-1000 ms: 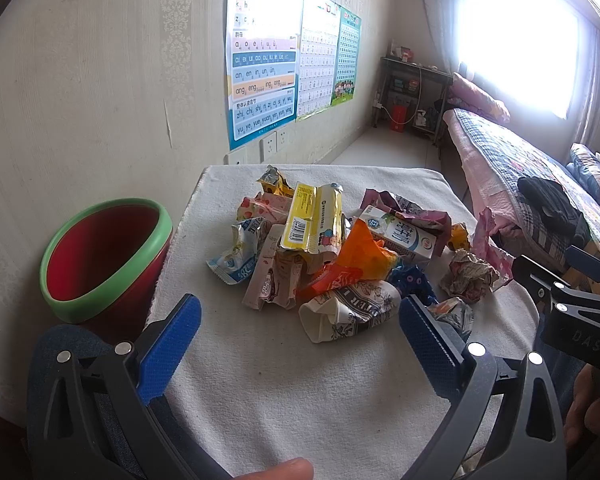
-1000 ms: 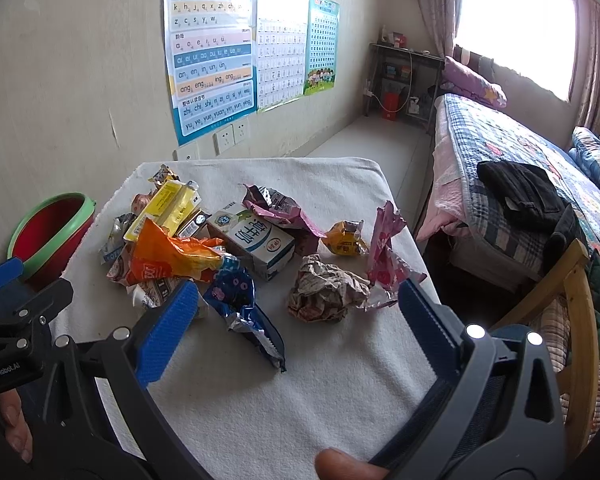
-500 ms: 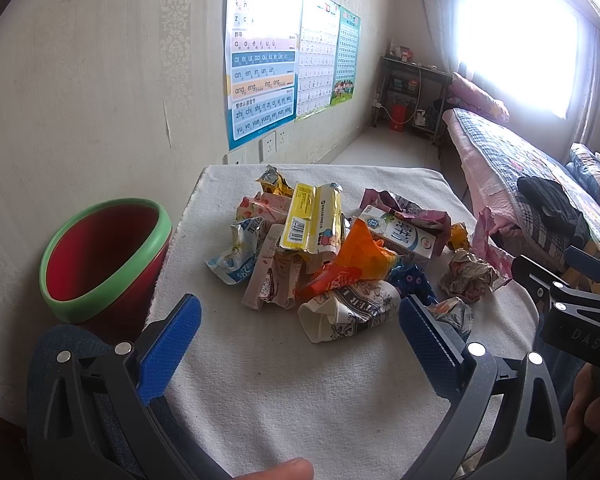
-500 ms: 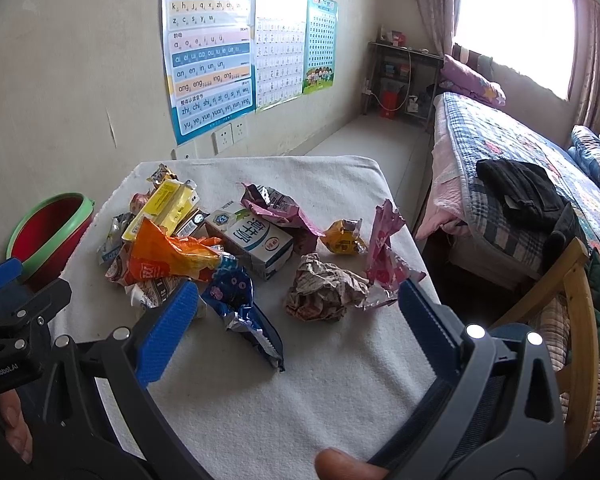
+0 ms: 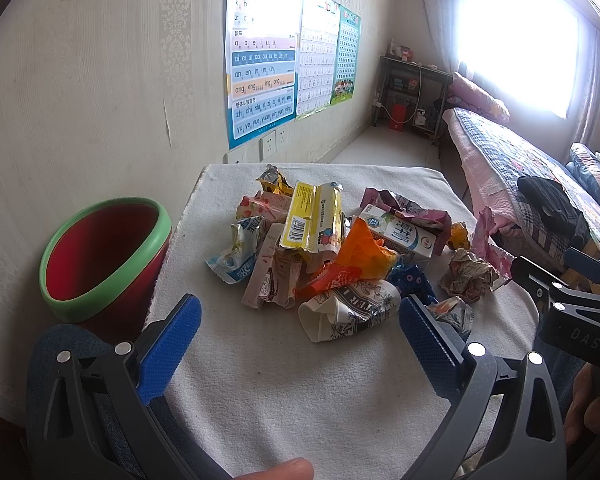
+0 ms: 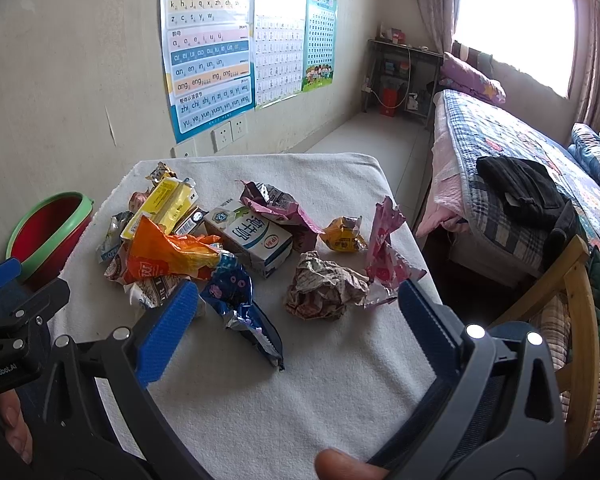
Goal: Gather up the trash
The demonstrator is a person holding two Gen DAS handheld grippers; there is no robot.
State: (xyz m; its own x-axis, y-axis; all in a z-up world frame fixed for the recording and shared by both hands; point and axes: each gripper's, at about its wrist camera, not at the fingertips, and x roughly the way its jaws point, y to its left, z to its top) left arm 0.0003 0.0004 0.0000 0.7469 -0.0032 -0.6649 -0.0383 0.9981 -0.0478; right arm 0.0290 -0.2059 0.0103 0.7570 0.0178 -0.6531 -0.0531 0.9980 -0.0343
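- Nothing binned yet: red bin [image 5: 100,256], left of frame, looks empty.
- Whole trash pile [image 5: 332,248] heaped mid-frame on counter [image 5: 300,380].
- Left gripper [image 5: 296,344] and right gripper [image 6: 296,320]: jaws spread, holding nothing.

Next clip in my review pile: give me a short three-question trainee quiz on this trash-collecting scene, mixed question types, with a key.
1. True or false: the left gripper is shut on a piece of trash.
2. Multiple choice: the red bin with the green rim stands A) on the bed, B) beside the table's left edge, C) in the middle of the table.
3. Fill in: in the right wrist view, the piece nearest the front between the right gripper's fingers is the ____ wrapper.

Key
1. False: both grippers are open and hold nothing.
2. B.
3. Blue: it lies in front of the milk carton, left of the crumpled paper ball.
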